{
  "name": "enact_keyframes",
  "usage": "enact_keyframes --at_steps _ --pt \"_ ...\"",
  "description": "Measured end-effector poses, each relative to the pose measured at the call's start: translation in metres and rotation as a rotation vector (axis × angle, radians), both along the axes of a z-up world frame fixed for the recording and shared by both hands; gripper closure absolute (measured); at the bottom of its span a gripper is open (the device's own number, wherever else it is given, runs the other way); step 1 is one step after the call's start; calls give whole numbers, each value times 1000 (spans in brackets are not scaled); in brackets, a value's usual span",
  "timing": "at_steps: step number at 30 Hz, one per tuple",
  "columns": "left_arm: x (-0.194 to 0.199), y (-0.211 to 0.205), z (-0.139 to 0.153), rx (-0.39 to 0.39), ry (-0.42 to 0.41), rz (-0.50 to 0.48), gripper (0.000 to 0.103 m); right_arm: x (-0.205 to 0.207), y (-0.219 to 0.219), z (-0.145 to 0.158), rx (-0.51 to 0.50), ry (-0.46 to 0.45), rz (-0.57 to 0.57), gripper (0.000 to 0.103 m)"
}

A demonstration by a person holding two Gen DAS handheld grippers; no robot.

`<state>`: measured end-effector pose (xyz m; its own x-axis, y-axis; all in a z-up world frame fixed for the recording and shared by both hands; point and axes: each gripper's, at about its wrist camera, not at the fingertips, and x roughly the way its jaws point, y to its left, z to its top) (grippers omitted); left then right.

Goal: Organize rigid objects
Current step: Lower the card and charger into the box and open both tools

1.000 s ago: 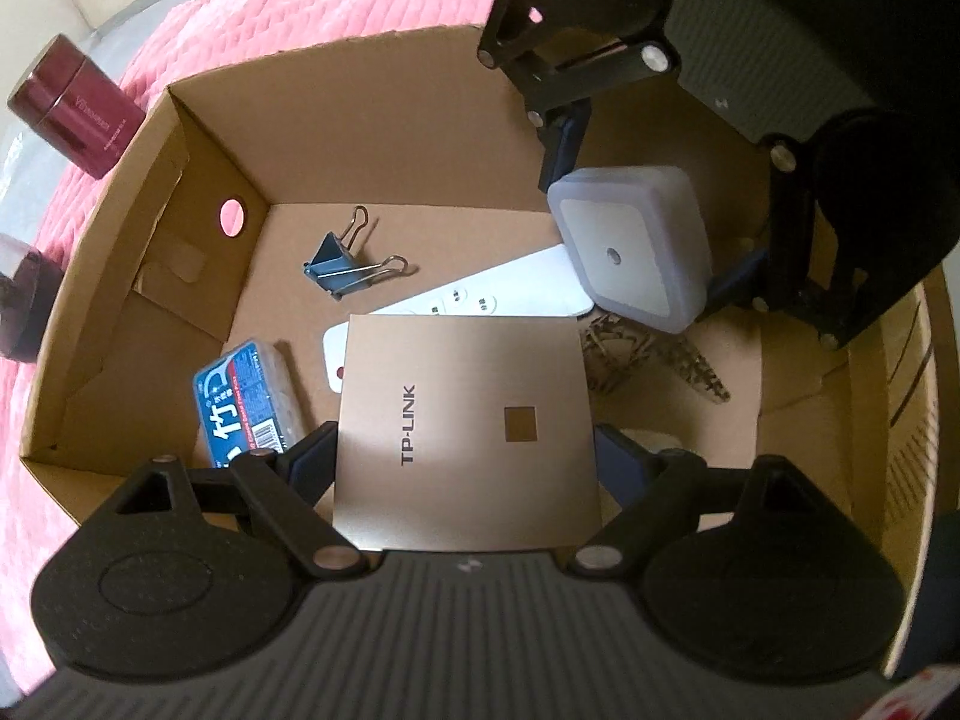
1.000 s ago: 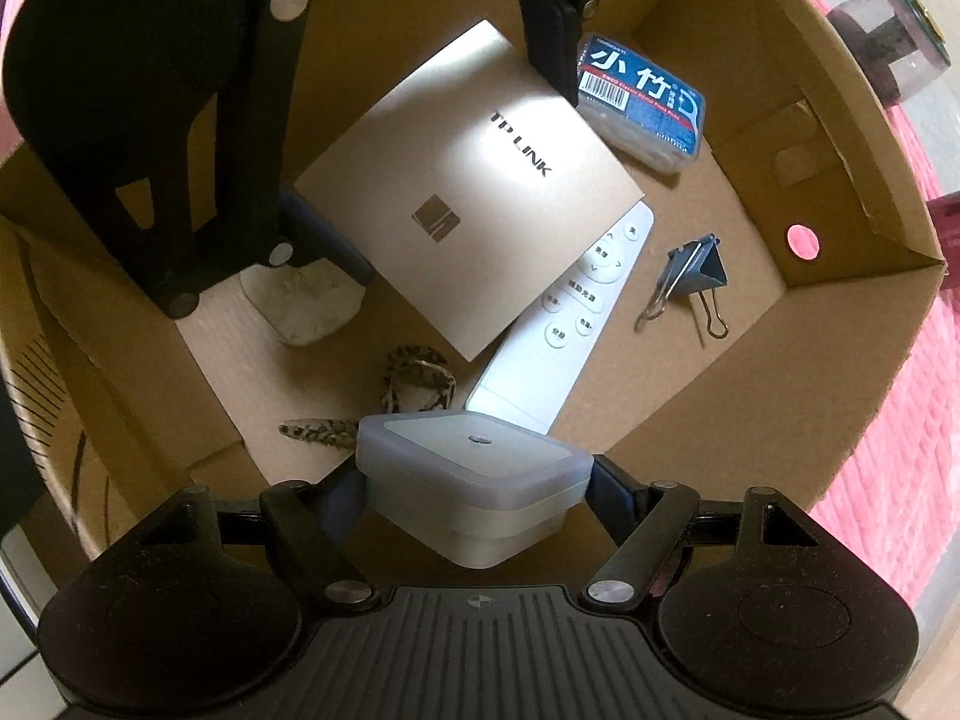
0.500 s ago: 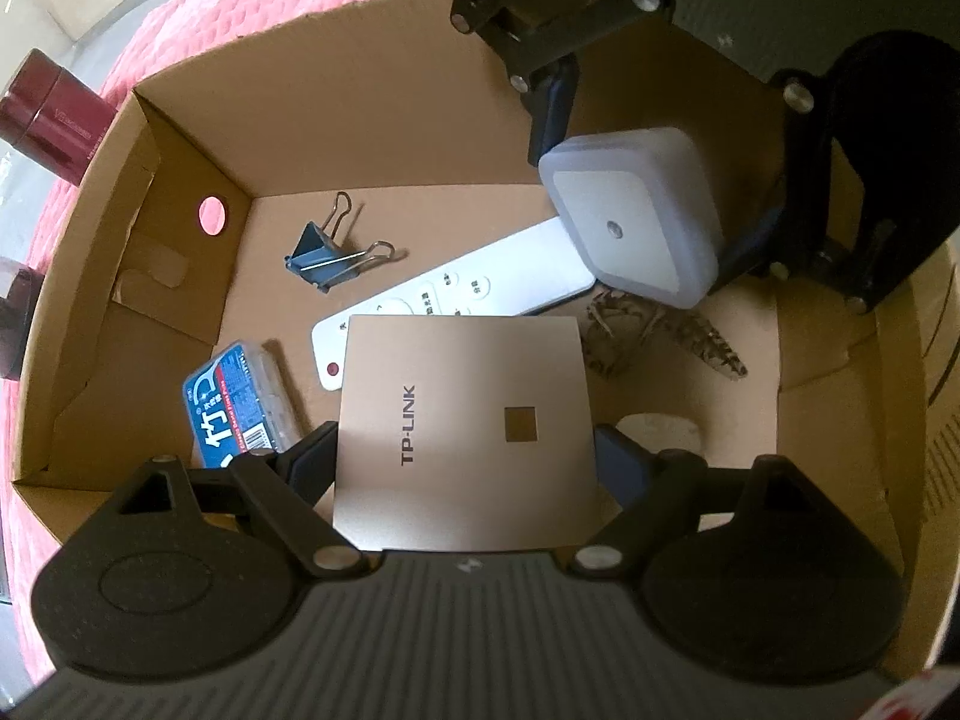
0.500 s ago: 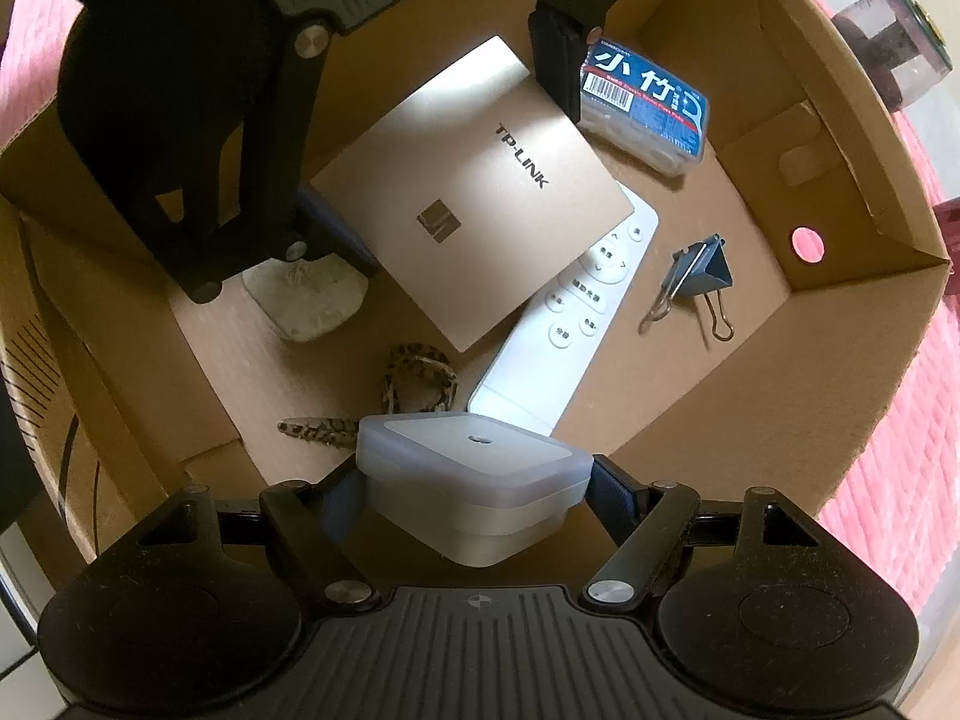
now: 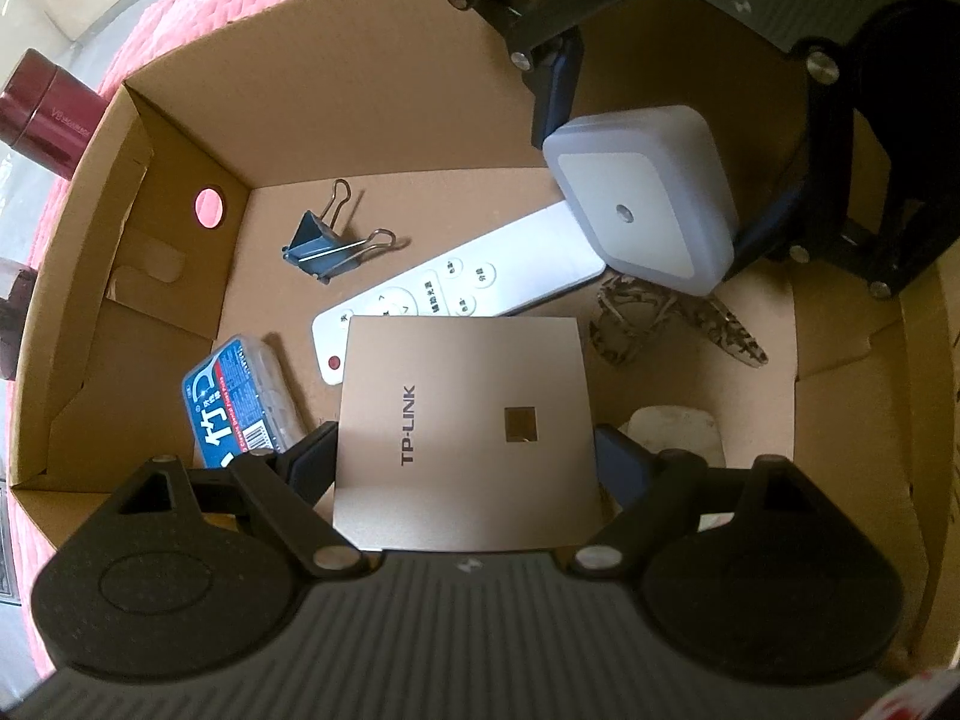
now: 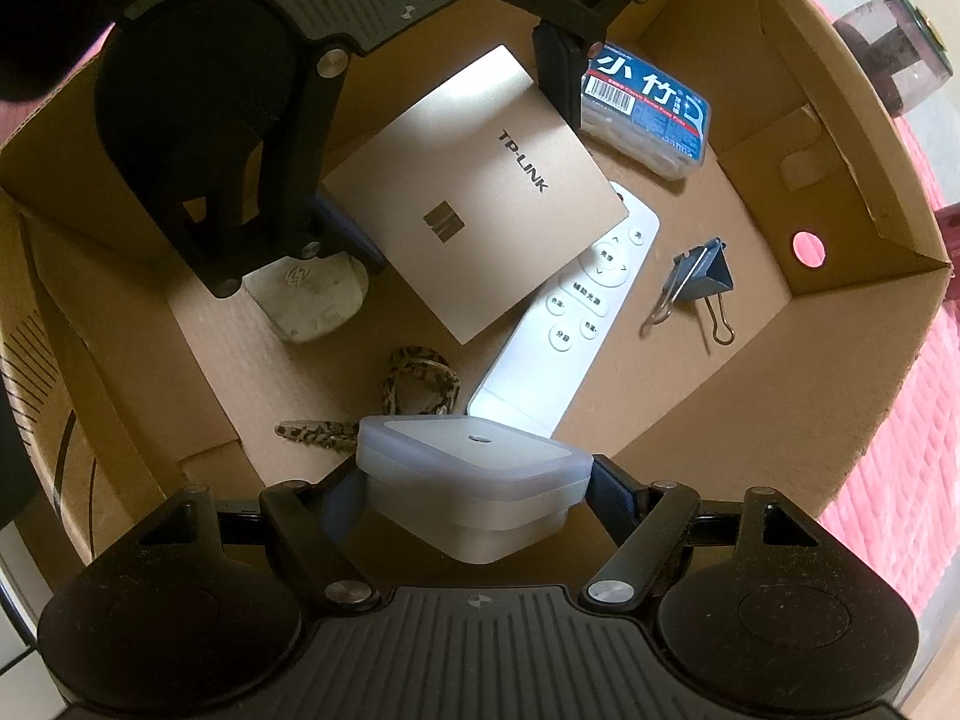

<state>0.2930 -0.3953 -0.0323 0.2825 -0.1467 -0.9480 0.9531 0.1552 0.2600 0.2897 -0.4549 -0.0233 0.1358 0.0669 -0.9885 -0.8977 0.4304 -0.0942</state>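
Both grippers hang over an open cardboard box [image 5: 360, 108] [image 6: 720, 432]. My left gripper [image 5: 465, 456] [image 6: 450, 156] is shut on a flat gold TP-LINK panel [image 5: 462, 420] [image 6: 474, 192], gripped by its two side edges above the box floor. Opposite it, my right gripper [image 6: 477, 492] [image 5: 660, 168] is shut on a white square device with rounded corners [image 6: 474, 468] [image 5: 642, 192], also held clear of the floor. On the floor lie a white remote [image 5: 456, 294] [image 6: 564, 336], a blue binder clip [image 5: 324, 246] [image 6: 702, 282] and a blue floss box [image 5: 240, 402] [image 6: 648, 114].
A leopard-print hair clip [image 5: 660, 324] [image 6: 420, 384] and a whitish pebble-like lump [image 5: 678, 426] [image 6: 312, 300] also lie in the box. Outside it are a pink textured cloth [image 5: 210, 0], a maroon tin [image 5: 42, 120] and a dark translucent jar [image 6: 900, 48].
The left wrist view has tipped slightly, so more of the box floor, the remote and the whitish lump show past the gold panel. The right gripper and its white device have kept still.
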Motion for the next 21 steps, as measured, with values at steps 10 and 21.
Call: enact_keyframes --at_steps 10,21 --pt "0 2 3 -28 -3 4 17 2 1 -1 -10 5 3 29" --pt "0 5 16 -97 -7 13 17 4 5 -6 -39 11 5 29"
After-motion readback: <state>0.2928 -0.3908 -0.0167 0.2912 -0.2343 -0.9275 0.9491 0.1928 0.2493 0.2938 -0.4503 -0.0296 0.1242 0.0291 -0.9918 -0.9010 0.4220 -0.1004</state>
